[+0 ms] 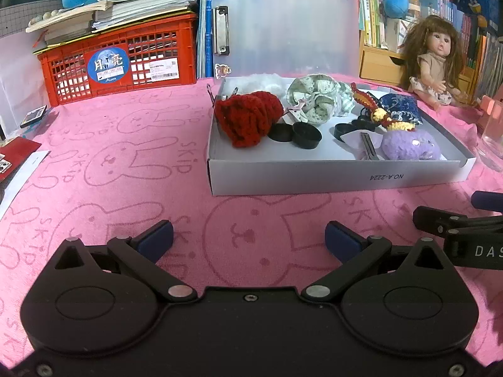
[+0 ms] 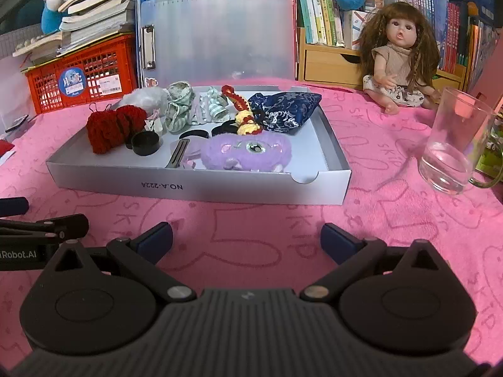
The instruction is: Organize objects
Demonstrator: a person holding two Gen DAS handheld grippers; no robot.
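both my jaws spread wide, nothing in them. left gripper (image 1: 249,239) and right gripper (image 2: 246,238) hover low over pink bunny cloth (image 2: 393,220) on worktop, side by side. white tray (image 2: 201,185) just ahead, well apart from jaws. inside it: red knit pouch (image 2: 108,128) at left, black caps (image 2: 145,144) beside it, purple fuzzy toy (image 2: 248,154) at front, blue pouch (image 2: 283,110) at back right. glass mug (image 2: 452,154) off right of tray, doll (image 2: 397,62) sits behind.

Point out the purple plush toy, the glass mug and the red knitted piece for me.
purple plush toy (image 2: 248,154), right wrist view, on its fuzzy front by the eye.
glass mug (image 2: 452,144), right wrist view, on its clear side wall.
red knitted piece (image 1: 248,116), left wrist view, on its middle.
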